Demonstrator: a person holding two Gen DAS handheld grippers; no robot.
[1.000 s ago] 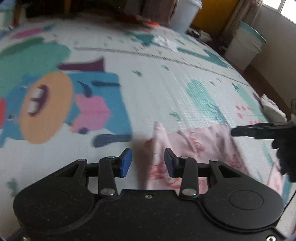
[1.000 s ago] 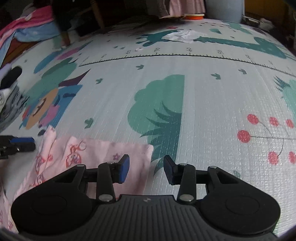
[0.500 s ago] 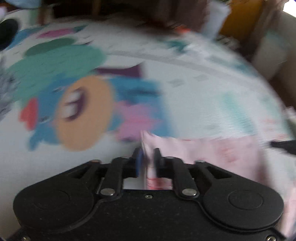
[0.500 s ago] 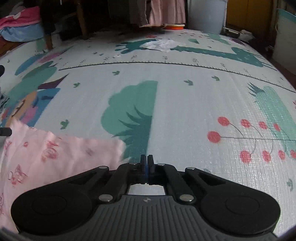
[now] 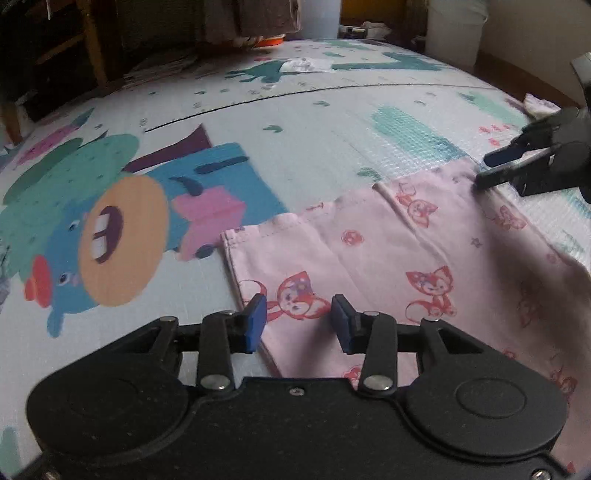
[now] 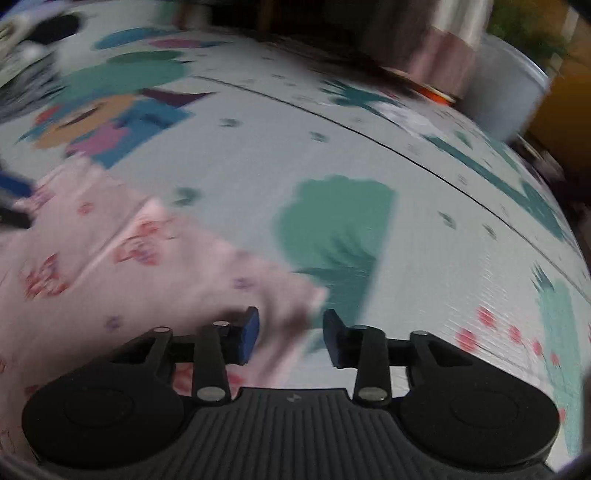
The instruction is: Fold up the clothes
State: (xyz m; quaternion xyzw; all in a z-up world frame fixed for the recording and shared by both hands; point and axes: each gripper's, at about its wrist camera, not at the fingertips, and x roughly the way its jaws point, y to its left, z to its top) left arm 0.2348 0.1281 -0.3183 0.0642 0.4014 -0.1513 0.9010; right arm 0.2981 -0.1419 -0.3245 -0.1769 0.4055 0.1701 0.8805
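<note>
The pink fox-printed cotton garment lies flat on the cartoon-patterned foam play mat, lower right of frame. Left tool and right tool have just been opening, spread above the cloth, pinching nothing.

One pink garment; one play mat; two tongs, left and right; two white buckets; one orange lid.

— How is the left gripper held?
— Pitched downward, jaws parted after just opening, nothing pinched between the pads.
— And the right gripper?
— Likewise pitched downward, jaws just reopened, pads apart, nothing clamped.
</note>
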